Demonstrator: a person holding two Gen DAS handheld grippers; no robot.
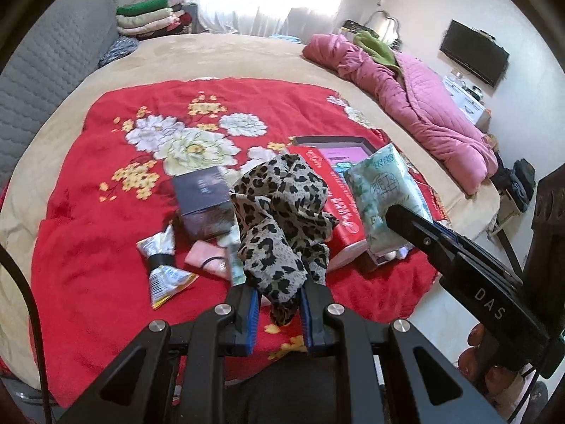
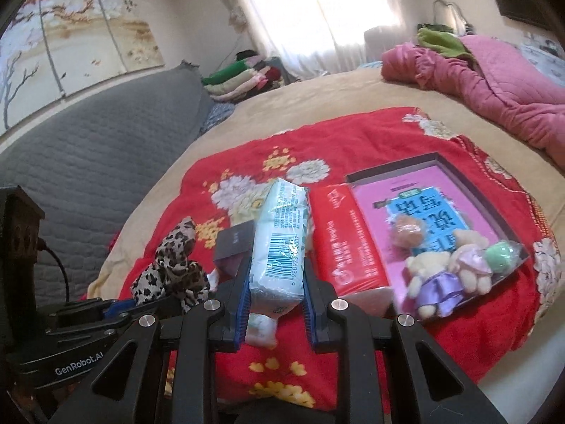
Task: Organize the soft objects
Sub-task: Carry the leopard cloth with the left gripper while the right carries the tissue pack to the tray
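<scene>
Left tool [image 1: 279,304]: blue pads pinched on a leopard-print scarf [image 1: 279,212], which stands bunched up ahead of the jaws, lifted off the blanket.
Right tool [image 2: 275,304]: pads clamped on the sides of a tissue pack [image 2: 279,236], barcode facing the camera, the pack angled up and forward from the jaws.
Bed: a red blanket [image 1: 106,240] with white and yellow flowers lies on a beige cover.
Ahead of the left tool: a dark box [image 1: 204,205] just left of the scarf; nearer and left, a crumpled wrapper [image 1: 162,268] and a pink cloth [image 1: 208,258] on the blanket.
Ahead of the right tool: a red box [image 2: 342,240] just right of the tissue pack; beyond it an open tray [image 2: 434,162] holding small plush bears [image 2: 441,279] in a clear bag.
Far right of both tools: a pink quilt [image 1: 416,106] heaped along the bed's edge.
Far left: folded clothes [image 1: 152,17] stacked by a grey headboard [image 2: 88,148].
</scene>
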